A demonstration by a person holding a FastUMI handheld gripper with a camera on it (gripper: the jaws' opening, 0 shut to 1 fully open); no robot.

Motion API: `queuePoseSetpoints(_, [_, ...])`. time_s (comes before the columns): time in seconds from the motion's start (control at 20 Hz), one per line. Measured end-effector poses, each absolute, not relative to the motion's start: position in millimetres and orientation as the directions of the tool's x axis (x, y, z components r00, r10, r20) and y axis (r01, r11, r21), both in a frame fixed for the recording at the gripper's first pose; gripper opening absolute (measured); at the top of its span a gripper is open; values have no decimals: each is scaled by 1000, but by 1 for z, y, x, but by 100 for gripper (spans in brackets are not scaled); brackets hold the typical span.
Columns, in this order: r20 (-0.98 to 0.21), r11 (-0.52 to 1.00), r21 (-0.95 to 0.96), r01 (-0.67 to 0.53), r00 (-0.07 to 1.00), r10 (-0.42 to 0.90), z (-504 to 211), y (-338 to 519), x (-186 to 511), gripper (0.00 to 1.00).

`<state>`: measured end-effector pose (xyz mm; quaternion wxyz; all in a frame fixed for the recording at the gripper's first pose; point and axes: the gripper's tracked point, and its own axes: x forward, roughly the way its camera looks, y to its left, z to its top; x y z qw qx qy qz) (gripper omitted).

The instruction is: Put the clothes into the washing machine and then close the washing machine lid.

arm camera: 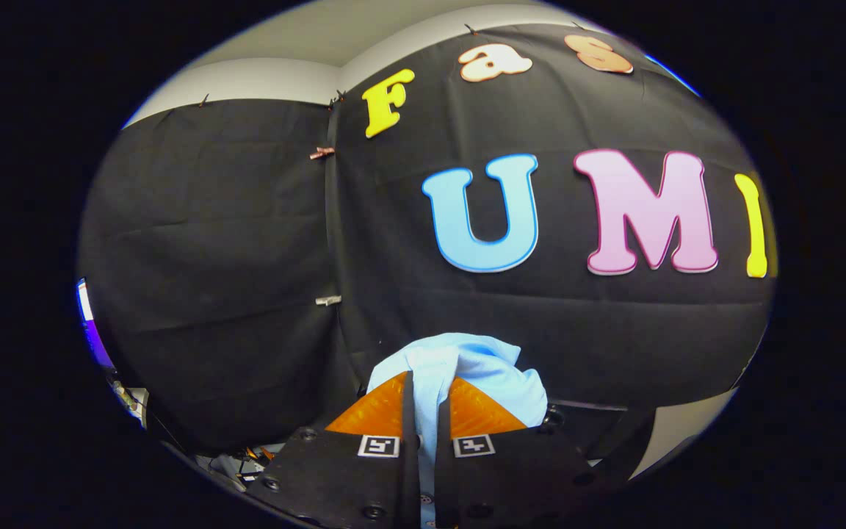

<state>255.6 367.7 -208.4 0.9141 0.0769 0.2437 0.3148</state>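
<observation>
Gripper [424, 400] clamped on the light blue garment [467, 367]: both fingers pinch a fold of it, and the rest bunches up just ahead of and above the fingertips, spilling to the right side. Cloth is lifted clear, with the booth wall behind it.

My read: I'm in the carry step, clothes picked up but not yet in the washing machine. I cannot locate the drum or its lid from here, so whether anything is inside is unknown.

Next move calls for tilting down to find the opening, bringing the bundle over it, then releasing; lid closing comes after
</observation>
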Motion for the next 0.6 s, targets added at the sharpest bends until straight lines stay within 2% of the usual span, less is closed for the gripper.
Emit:
queuePoseSetpoints(0.3, [-505, 769, 278, -576, 594, 627, -286, 383, 258, 12])
queuePoseSetpoints(0.6, [-584, 747, 243, -619, 521, 622, -322, 386, 240, 12])
